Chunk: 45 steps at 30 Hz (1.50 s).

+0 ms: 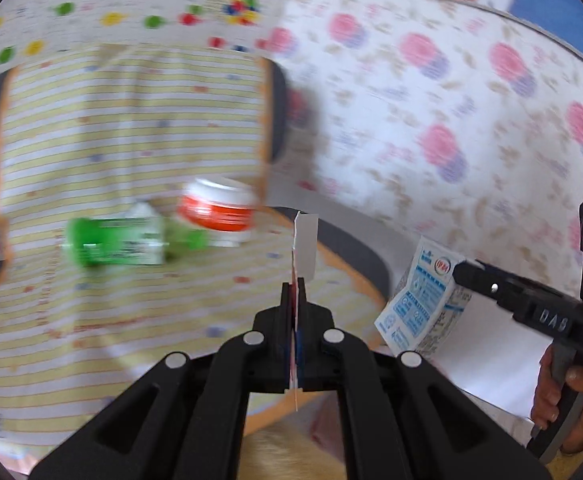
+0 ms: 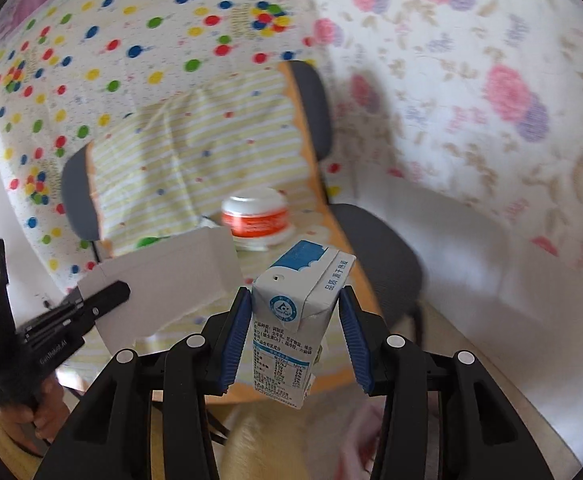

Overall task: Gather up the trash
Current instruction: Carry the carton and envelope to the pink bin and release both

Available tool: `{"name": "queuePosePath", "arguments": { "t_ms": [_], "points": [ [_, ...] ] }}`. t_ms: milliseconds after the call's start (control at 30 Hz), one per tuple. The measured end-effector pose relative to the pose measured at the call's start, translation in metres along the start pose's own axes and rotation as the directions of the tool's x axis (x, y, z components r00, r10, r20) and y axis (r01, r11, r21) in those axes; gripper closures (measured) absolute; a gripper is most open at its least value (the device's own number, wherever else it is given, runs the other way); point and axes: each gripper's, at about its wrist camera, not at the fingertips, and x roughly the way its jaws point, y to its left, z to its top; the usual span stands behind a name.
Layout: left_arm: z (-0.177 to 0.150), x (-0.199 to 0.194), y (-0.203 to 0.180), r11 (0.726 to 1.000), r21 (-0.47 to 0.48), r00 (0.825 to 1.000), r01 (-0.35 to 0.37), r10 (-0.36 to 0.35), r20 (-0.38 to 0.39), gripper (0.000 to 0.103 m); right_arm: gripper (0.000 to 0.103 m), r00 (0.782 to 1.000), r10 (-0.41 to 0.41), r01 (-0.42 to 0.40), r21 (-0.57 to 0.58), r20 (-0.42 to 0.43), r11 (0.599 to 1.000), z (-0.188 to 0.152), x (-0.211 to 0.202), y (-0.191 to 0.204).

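My left gripper (image 1: 296,284) is shut on a flat white piece of card (image 1: 304,246), seen edge-on; in the right wrist view the card (image 2: 163,284) is a broad white sheet held by the left gripper (image 2: 111,294). My right gripper (image 2: 295,300) is shut on a blue-and-white milk carton (image 2: 291,320), held upright in the air; it also shows in the left wrist view (image 1: 423,300). On the chair seat lie an orange-and-white cup (image 1: 217,210) and a green-and-white bottle (image 1: 119,246), both ahead of the left gripper.
The grey chair (image 2: 375,256) is draped with a yellow-striped cloth (image 2: 195,148). Behind it hang a dotted cloth (image 2: 103,40) and a flowered cloth (image 2: 471,92). A white surface (image 1: 487,356) lies at lower right, a pale furry thing (image 2: 267,448) below.
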Motion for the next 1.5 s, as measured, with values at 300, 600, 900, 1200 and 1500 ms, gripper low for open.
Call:
{"name": "queuePosePath", "arguments": {
  "t_ms": [300, 600, 900, 1200, 1500],
  "points": [
    [-0.021, 0.033, -0.037, 0.995, -0.011, 0.990, 0.102, -0.102, -0.101, 0.103, 0.034, 0.985, -0.157, 0.166, 0.128, -0.077, 0.978, -0.037, 0.000, -0.077],
    [-0.037, 0.038, -0.040, 0.995, -0.012, 0.985, 0.104, -0.104, -0.140, 0.103, 0.030, 0.988, -0.136, 0.146, 0.155, -0.074, 0.977, -0.040, 0.003, -0.086],
    [-0.061, 0.056, -0.075, 0.977, 0.029, 0.945, 0.213, -0.198, -0.259, 0.103, 0.030, 0.992, -0.117, 0.123, 0.180, -0.044, 0.976, -0.040, -0.009, -0.091],
    [-0.064, 0.086, -0.139, 0.927, 0.132, 0.899, 0.351, -0.295, -0.323, 0.103, 0.030, 0.986, -0.165, 0.162, 0.233, -0.006, 0.959, -0.043, -0.040, -0.119],
    [-0.065, 0.130, -0.153, 0.925, 0.114, 0.878, 0.361, -0.296, -0.377, 0.073, 0.030, 0.979, -0.204, 0.200, 0.285, -0.016, 0.938, -0.047, -0.043, -0.140]
  ]
}}
